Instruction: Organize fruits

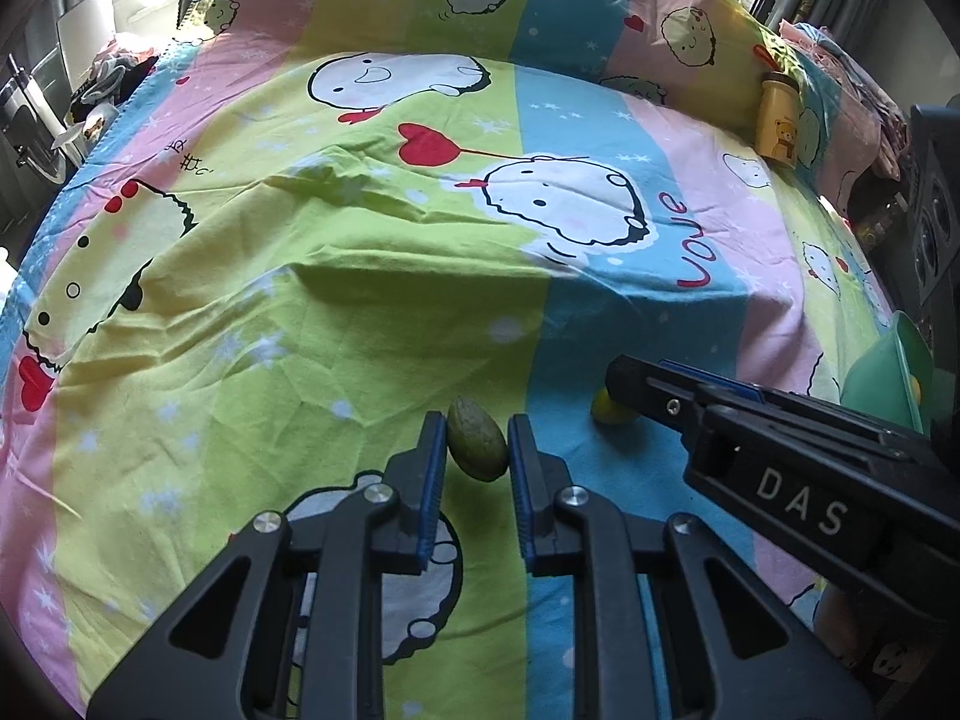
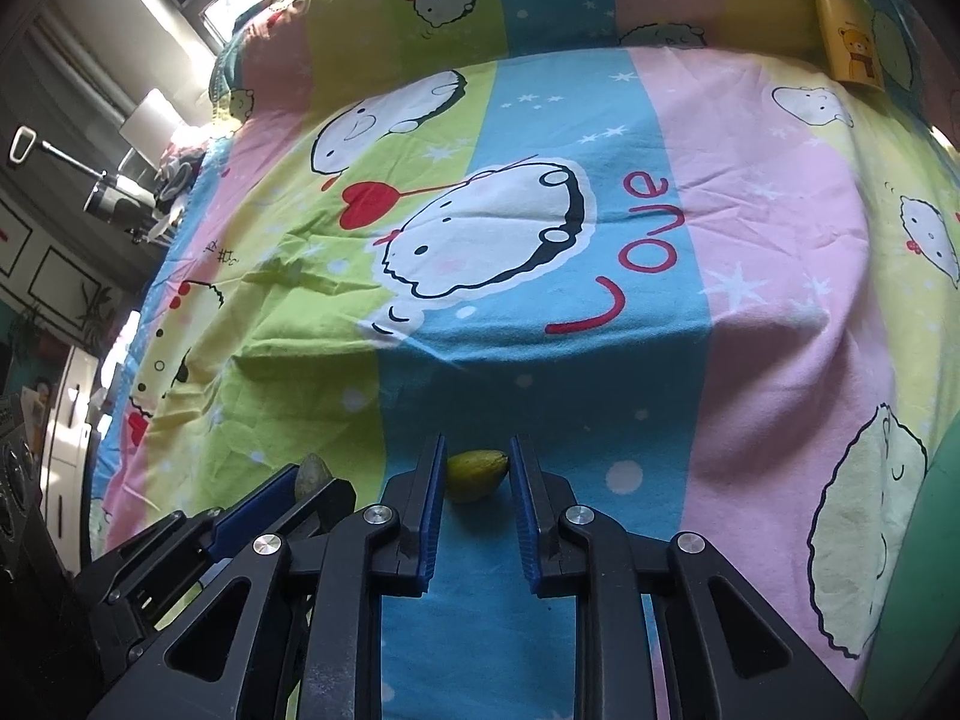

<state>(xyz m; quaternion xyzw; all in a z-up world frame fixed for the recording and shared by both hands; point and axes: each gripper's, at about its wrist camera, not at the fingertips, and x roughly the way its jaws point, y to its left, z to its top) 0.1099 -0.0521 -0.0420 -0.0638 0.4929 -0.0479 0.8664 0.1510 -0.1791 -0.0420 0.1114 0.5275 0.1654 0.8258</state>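
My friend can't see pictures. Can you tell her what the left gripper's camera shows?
The left gripper is shut on a dull green fruit lying on a colourful cartoon bedsheet. Beside it, the right gripper reaches in over a yellow-green fruit. A yellow bear bottle leans at the far edge, and a green container sits at the right.

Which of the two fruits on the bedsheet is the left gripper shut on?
The dull green fruit on the green stripe, clamped in the left gripper. The yellower fruit sits on the blue stripe in the right gripper.
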